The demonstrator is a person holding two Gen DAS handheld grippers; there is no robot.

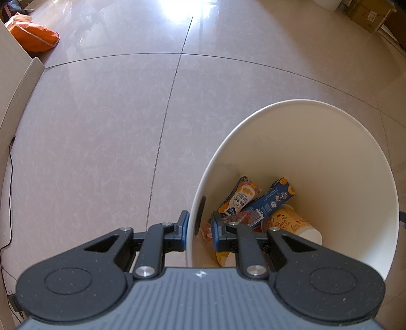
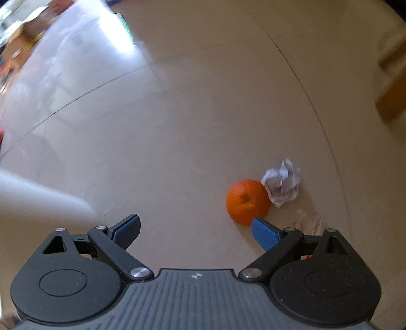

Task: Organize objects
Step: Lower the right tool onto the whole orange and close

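Observation:
In the left wrist view a white bin (image 1: 317,162) stands on the tiled floor. It holds a yellow snack packet (image 1: 239,198), a blue carton (image 1: 274,200), a noodle cup (image 1: 291,223) and a red wrapper. My left gripper (image 1: 200,226) is shut on the bin's near rim, one finger outside the wall and one inside. In the right wrist view an orange (image 2: 247,201) lies on the floor touching a crumpled paper ball (image 2: 283,182). My right gripper (image 2: 196,223) hangs open above the floor with nothing between its fingers; its right fingertip sits just below the orange.
An orange bag (image 1: 33,35) lies far left and cardboard boxes (image 1: 368,12) far right. A black cable (image 1: 10,190) runs along the left wall. A clear wrapper (image 2: 309,220) lies right of the orange. A blurred white shape (image 2: 38,200) is at the left and cardboard (image 2: 390,101) at the right.

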